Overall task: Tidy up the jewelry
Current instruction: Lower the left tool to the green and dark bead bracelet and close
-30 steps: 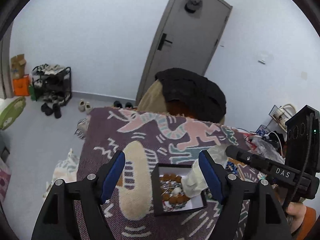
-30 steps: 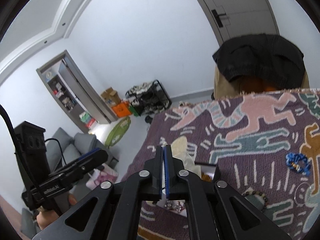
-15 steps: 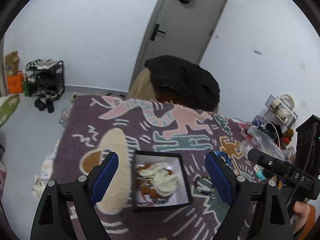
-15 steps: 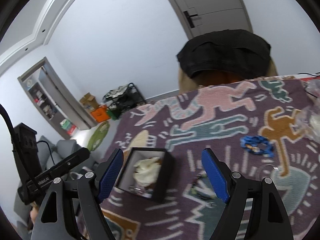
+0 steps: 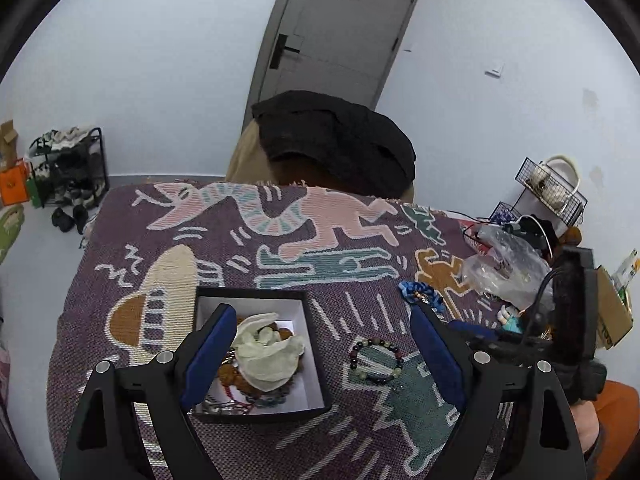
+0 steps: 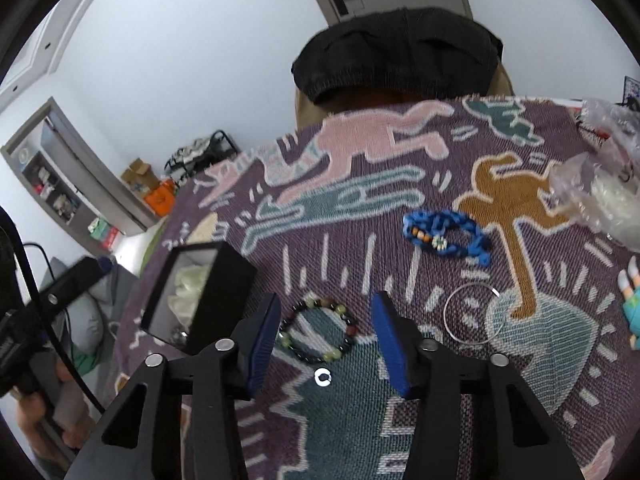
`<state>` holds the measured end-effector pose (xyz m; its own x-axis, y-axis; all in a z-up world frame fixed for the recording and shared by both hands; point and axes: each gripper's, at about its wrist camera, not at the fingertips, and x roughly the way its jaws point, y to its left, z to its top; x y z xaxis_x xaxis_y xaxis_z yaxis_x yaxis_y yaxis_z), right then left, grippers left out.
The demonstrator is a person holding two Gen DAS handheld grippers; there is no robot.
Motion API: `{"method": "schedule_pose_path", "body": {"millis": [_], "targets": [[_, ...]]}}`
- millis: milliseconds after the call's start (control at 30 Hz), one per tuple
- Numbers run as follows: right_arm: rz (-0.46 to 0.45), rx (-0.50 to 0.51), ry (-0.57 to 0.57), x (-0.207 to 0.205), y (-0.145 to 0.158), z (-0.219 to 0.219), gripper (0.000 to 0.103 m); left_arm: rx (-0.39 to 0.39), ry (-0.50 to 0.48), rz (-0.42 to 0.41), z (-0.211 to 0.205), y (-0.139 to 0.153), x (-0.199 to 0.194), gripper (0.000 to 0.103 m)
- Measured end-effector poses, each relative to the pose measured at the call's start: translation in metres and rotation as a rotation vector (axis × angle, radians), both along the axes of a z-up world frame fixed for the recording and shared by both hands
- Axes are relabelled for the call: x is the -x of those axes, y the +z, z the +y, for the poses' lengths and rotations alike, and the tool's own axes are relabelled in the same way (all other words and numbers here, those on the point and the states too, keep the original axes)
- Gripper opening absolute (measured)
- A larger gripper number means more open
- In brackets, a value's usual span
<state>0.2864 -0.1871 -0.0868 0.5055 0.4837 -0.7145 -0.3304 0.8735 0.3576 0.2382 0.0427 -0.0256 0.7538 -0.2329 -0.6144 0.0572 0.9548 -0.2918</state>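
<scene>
A black jewelry box with a white inside holds a pale cloth pouch, brown beads and chains. It also shows in the right wrist view. A dark and green beaded bracelet lies on the patterned cloth between the fingers of my open right gripper. It also shows in the left wrist view. A small silver ring lies just below it. A blue braided bracelet and a thin wire hoop lie to the right. My left gripper is open and empty above the box.
The patterned purple cloth covers the table. A clear plastic bag and clutter lie at the right edge. A chair with a black garment stands behind the table. A small teal figure lies at far right.
My right gripper opened from shut, let the pale pouch into the box, and moved right over the beaded bracelet. My left gripper stayed open and drew back from the box.
</scene>
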Motion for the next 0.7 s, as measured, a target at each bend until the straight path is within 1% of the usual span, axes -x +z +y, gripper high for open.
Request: {"method": "schedule_pose_path", "body": {"millis": [67, 133, 233, 533, 567, 633, 667, 700], "targets": [[0.014, 0.01, 0.02, 0.0, -0.007, 0.002, 0.041, -0.014, -0.008, 0.003, -0.006, -0.001, -0.002, 0.089], [0.028, 0.016, 0.037, 0.002, -0.013, 0.002, 0.04, -0.027, -0.009, 0.006, -0.011, -0.002, -0.004, 0.088], [0.037, 0.028, 0.04, 0.003, -0.021, -0.003, 0.039, -0.03, -0.015, 0.019, -0.018, -0.005, -0.008, 0.084], [0.059, 0.084, -0.104, -0.004, -0.035, -0.055, 0.039, -0.081, -0.071, 0.069, -0.056, -0.018, -0.025, 0.079], [0.065, 0.096, -0.117, -0.005, -0.037, -0.059, 0.041, -0.087, -0.073, 0.077, -0.059, -0.02, -0.026, 0.079], [0.069, 0.129, -0.131, -0.006, -0.04, -0.063, 0.05, -0.098, -0.079, 0.092, -0.066, -0.024, -0.03, 0.079], [0.065, 0.151, -0.138, -0.006, -0.042, -0.064, 0.058, -0.104, -0.08, 0.097, -0.068, -0.026, -0.03, 0.079], [0.06, 0.163, -0.141, -0.007, -0.043, -0.063, 0.064, -0.115, -0.079, 0.106, -0.071, -0.028, -0.032, 0.079]]}}
